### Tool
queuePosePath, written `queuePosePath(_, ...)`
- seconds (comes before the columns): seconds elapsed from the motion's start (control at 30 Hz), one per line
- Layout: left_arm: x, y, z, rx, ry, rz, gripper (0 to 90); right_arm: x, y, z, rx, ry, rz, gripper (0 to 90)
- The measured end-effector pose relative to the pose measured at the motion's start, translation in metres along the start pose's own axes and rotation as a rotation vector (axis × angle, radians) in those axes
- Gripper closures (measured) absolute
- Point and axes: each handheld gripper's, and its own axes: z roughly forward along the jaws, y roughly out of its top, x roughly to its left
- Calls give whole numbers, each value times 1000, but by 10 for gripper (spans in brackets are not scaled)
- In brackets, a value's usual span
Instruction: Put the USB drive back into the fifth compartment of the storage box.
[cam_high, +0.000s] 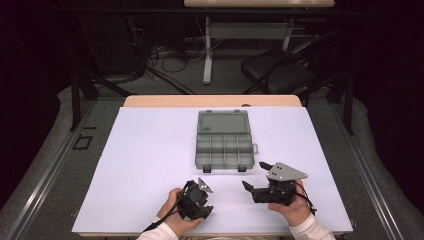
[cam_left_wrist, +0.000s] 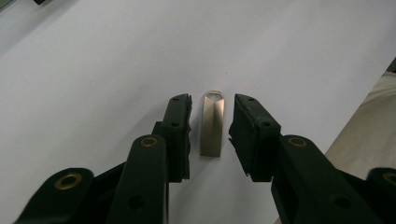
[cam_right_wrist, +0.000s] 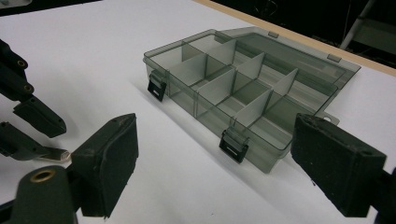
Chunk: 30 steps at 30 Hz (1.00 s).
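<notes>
A small silver metal USB stick (cam_left_wrist: 212, 123) lies flat on the white table between the jaws of my left gripper (cam_left_wrist: 212, 109). A thin gap shows on each side of it, so the pads do not press on it and the gripper is open. From above, the left gripper (cam_high: 202, 209) sits near the table's front edge, pointing down. My right gripper (cam_high: 254, 176) stands wide open to its right with nothing between its pads (cam_right_wrist: 109, 158), aimed at a grey clear compartment box (cam_right_wrist: 187, 105). The box (cam_high: 196, 155) has its lid (cam_high: 223, 121) folded back, and its compartments look empty.
The white table top (cam_high: 140, 165) stretches wide to the left and right of the box. Its wooden far edge (cam_high: 165, 101) lies behind the lid. A dark chair (cam_high: 285, 70) and desk legs (cam_high: 207, 55) stand on the floor beyond. The left gripper's jaws (cam_right_wrist: 39, 119) reach into the right gripper view at the left.
</notes>
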Motion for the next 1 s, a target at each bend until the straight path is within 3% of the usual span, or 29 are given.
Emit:
queuePosePath(0.53,-3,1,6,33,5,17,749,0,0,0,3,1,-5,149)
queuePosePath(1.0,-3,2,7,49,12,19,754,0,0,1,7,4,-7,149)
